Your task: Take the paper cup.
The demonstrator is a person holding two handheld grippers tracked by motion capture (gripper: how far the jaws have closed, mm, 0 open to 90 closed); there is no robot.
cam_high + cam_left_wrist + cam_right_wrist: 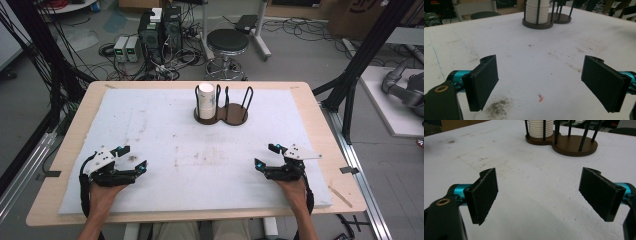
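I have both grippers low over the white mat [190, 150] on my side of the table [310, 100]. My left gripper [133, 160] sits near the left corner, its jaws wide apart with nothing between them; in the left gripper view I see bare mat, a dark smudge [499, 107] and a small orange scrap [540, 98] between the pads. My right gripper [266, 156] sits near the right corner, jaws wide apart too, with bare mat between the pads in the right gripper view.

The thing ahead of me is the stack of white cups [206, 100], well apart from both grippers, at the far middle of the mat. It stands upright in the left bay of a dark brown holder [235, 116] with two round bays, ringed by thin black posts. The right bay holds nothing; I see its bare base [571, 145] in the right gripper view
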